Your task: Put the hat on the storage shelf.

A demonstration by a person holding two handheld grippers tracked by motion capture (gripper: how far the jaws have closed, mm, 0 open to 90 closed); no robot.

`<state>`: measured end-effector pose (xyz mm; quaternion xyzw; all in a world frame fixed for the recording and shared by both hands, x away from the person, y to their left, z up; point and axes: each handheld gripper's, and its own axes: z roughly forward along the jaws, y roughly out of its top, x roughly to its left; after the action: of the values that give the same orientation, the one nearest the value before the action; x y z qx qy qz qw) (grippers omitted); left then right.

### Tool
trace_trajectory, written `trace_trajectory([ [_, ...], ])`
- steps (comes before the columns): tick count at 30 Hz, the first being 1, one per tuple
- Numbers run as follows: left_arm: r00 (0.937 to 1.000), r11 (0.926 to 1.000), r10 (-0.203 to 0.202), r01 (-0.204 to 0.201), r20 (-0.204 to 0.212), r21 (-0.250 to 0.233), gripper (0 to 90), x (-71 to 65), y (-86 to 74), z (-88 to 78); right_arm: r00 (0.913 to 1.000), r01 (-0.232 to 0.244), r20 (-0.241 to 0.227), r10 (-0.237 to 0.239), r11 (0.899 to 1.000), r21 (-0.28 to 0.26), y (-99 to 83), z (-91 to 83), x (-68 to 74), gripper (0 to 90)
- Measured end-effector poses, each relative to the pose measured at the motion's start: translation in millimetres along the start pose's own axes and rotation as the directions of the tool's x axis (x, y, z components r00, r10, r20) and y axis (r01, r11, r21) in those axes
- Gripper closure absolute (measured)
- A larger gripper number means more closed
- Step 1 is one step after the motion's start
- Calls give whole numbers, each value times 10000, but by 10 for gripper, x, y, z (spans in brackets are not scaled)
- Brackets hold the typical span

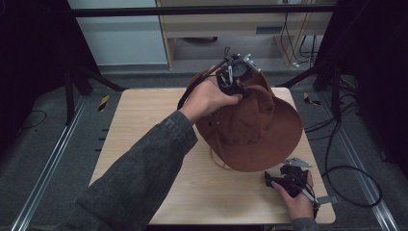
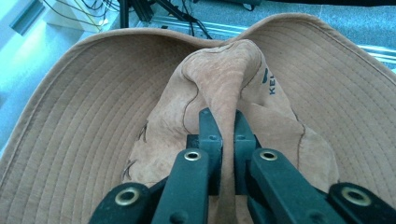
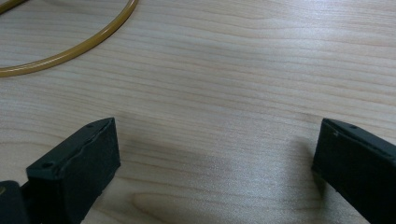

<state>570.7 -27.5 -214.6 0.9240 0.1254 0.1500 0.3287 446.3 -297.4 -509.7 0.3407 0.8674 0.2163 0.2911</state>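
Worktop [image 1: 144, 144]: pale wood, carrying the hat at its far right part and leaving bare grain beneath the right tool.
Hat [image 1: 269, 134]: brown suede, wide stitched brim, tilted up off the worktop under the left tool; likely lifted by the crown so the brim hangs free and keeps its shape.
Crown fold [image 2: 224, 88]: pinched ridge of suede rising straight ahead of the left tool, soft enough to gather into a grip; dark lettering just to its right, too partial to read.
Left tool [image 1: 234, 76]: pressed together on that crown fold, held high at the hat's far side, hand wrapped round it from the near left.
Right tool [image 1: 288, 180]: spread wide, gripping nothing, low over bare wood just near of the brim; probably parked ready to steady or take the brim.
Chin cord [image 3: 70, 51]: tan loop lying flat on the wood ahead and left of the right tool, apart from its jaws.
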Motion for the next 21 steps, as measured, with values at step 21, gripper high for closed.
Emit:
trace_trajectory([
  [21,9992,9990,-384,380,-150,-217,619,16,-72,71,10000,-16,-20,16,10000,-7,1,0,1,7],
])
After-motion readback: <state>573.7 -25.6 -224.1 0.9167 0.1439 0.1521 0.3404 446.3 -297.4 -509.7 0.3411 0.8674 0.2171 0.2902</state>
